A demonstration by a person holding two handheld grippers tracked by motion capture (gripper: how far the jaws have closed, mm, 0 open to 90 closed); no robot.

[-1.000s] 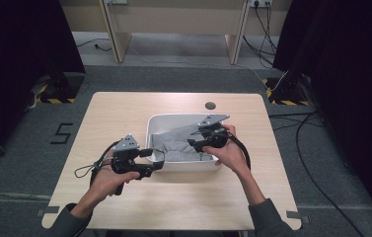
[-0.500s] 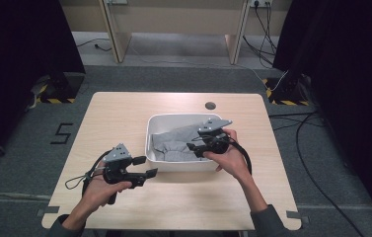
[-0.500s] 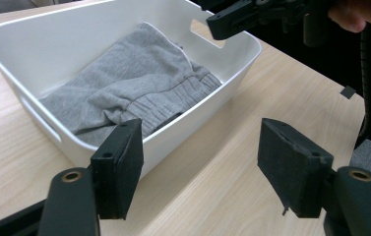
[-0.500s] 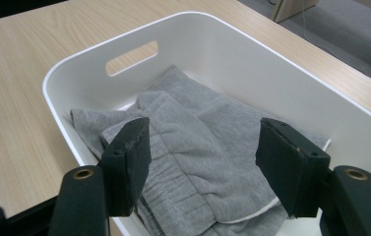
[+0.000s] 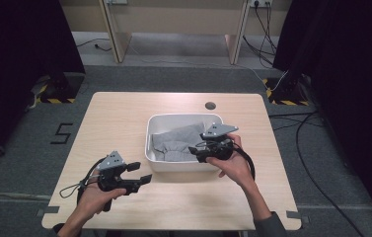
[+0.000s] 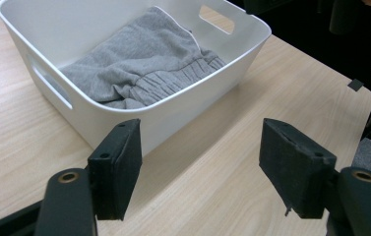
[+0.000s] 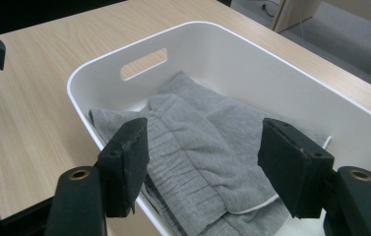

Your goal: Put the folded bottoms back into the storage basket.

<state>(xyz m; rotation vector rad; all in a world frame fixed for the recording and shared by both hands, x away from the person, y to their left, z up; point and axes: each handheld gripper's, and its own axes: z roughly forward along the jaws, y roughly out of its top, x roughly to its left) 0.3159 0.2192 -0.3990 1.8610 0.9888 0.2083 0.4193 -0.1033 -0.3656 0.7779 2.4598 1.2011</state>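
A grey garment (image 7: 207, 142), soft sweatshirt-like cloth with a gathered, ribbed band and a thin pale edge, lies crumpled inside a white plastic bin (image 5: 160, 123) with rounded corners and a slot handle cut in each short wall. There is one garment and one bin; the bin sits on the light wood counter (image 5: 119, 118), a little right of its middle, and the cloth fills the bin's bottom without spilling over the rim.

Two grippers are held by two hands. The left gripper (image 5: 141, 173) hovers over the counter near the bin's near-left corner, apart from it, jaws spread wide with nothing between them. The right gripper (image 5: 196, 150) sits over the bin's near-right rim, above the cloth, jaws likewise spread and empty.

A small dark round hole (image 5: 210, 105) marks the counter's far side. On the grey floor are a painted "5" (image 5: 63, 133), loose cables (image 5: 297, 133) to the right, and black-and-yellow striped tape (image 5: 50, 100) at both sides
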